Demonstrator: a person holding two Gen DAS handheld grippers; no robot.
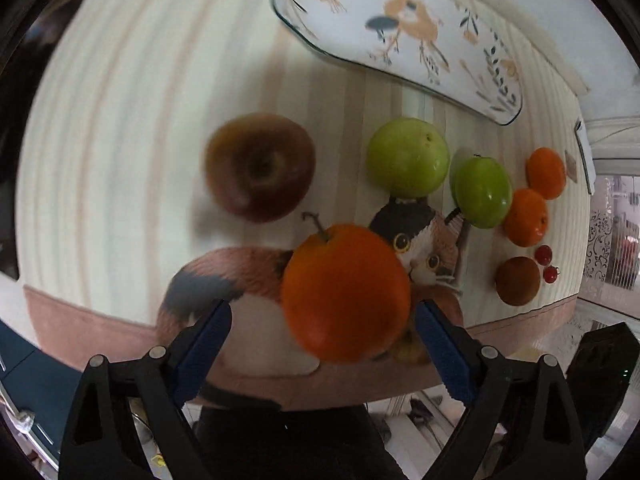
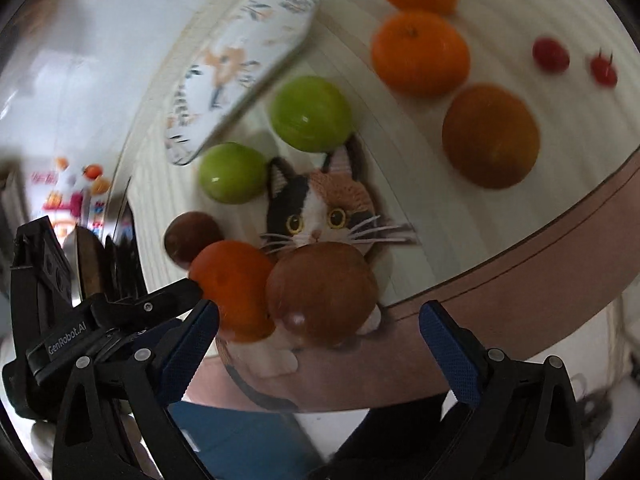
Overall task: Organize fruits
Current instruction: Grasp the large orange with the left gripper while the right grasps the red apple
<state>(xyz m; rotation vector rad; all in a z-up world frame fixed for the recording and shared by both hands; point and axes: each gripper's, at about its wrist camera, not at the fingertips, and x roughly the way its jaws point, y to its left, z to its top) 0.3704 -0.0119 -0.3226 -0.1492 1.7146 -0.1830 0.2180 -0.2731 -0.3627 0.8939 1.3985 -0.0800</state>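
The left gripper (image 1: 322, 332) is held wide apart over the orange fruit (image 1: 346, 292), which is not pinched; the right gripper (image 2: 320, 328) is also held apart, above a brown fruit (image 2: 322, 294); both fruits are seen on the cat mat (image 2: 316, 208) on the worktop (image 1: 120, 120); two green apples (image 1: 407, 157) are set near the patterned plate (image 1: 400, 28).

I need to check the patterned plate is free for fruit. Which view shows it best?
The left wrist view: the patterned plate lies nearly face-on at the top, its printed inside visible with no fruit on it. The right wrist view shows the plate only obliquely, foreshortened and blurred, behind the green fruits.
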